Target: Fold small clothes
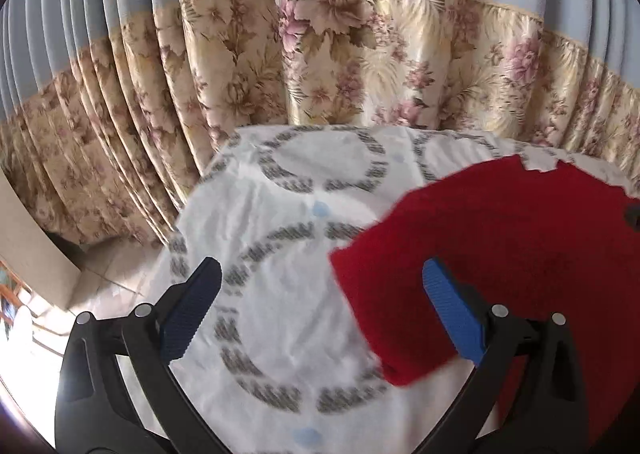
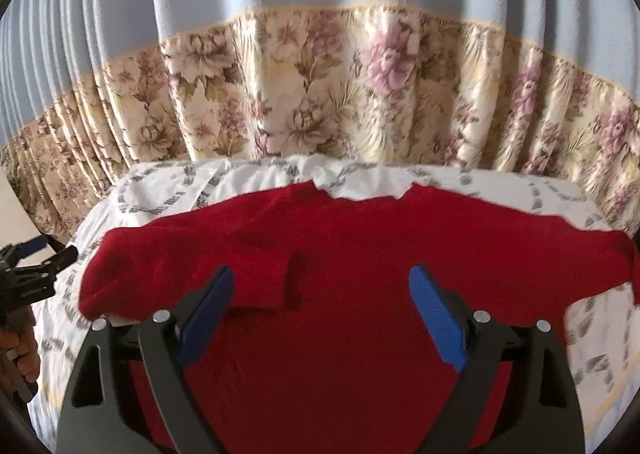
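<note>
A red knitted sweater (image 2: 360,238) lies spread flat on a white sheet with grey ring patterns (image 2: 248,174), neck toward the curtain. Its left sleeve (image 2: 184,262) is folded in over the body. My right gripper (image 2: 320,274) is open and empty, hovering above the sweater's middle. My left gripper (image 1: 320,266) is open and empty, above the sheet (image 1: 280,214) at the sweater's left sleeve end (image 1: 500,246); its right finger (image 1: 452,306) is over the red fabric. The left gripper also shows at the left edge of the right wrist view (image 2: 36,258).
A pleated curtain, blue above and floral below (image 2: 320,94), hangs right behind the covered surface. The sheet's left edge drops to a pale tiled floor (image 1: 108,286). A person's hand (image 2: 20,346) holds the left gripper.
</note>
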`<action>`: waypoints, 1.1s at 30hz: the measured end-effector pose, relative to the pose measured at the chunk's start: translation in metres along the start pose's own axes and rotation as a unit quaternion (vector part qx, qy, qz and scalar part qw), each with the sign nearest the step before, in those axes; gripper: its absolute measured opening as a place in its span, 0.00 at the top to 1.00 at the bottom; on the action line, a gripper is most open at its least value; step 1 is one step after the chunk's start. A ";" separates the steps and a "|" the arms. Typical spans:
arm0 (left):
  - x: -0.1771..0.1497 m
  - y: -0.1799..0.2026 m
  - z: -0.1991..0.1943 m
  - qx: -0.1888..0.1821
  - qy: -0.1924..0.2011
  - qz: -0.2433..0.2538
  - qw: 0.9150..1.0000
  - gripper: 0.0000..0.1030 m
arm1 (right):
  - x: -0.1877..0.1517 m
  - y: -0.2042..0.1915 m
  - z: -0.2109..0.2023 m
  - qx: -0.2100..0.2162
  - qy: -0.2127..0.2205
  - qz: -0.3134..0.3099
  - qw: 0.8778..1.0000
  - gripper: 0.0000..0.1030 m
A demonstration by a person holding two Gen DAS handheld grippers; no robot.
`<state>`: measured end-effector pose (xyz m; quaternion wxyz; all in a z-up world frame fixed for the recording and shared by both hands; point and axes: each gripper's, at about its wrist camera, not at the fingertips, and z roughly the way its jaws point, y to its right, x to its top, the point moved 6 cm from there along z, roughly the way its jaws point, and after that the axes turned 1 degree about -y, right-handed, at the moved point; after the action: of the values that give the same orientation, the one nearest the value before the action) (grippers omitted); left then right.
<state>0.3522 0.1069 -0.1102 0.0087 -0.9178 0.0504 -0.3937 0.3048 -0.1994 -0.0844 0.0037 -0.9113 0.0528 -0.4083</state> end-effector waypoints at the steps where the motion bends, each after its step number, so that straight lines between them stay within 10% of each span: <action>1: 0.001 -0.003 0.004 0.004 0.001 0.001 1.000 0.03 | 0.000 -0.005 0.008 -0.001 -0.002 0.002 1.000 0.13; 12: 0.004 -0.033 0.022 -0.011 0.007 -0.068 0.998 0.03 | -0.015 -0.048 0.096 0.008 -0.079 -0.002 0.997 0.14; 16: 0.001 -0.039 0.028 -0.009 0.001 -0.075 0.997 0.03 | -0.020 -0.062 0.097 0.038 -0.085 -0.030 0.995 0.67; 19: -0.001 -0.041 0.031 -0.007 -0.003 -0.080 0.997 0.03 | -0.018 -0.067 0.088 0.056 -0.080 -0.038 0.995 0.80; 33: -0.006 -0.024 0.037 -0.008 -0.015 -0.067 0.998 0.03 | 0.037 0.039 0.067 -0.011 -0.015 0.009 1.000 0.82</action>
<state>0.3763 0.1301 -0.1387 -0.0244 -0.9251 -0.0085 -0.3788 0.3756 -0.2448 -0.1030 -0.0014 -0.9167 0.0653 -0.3943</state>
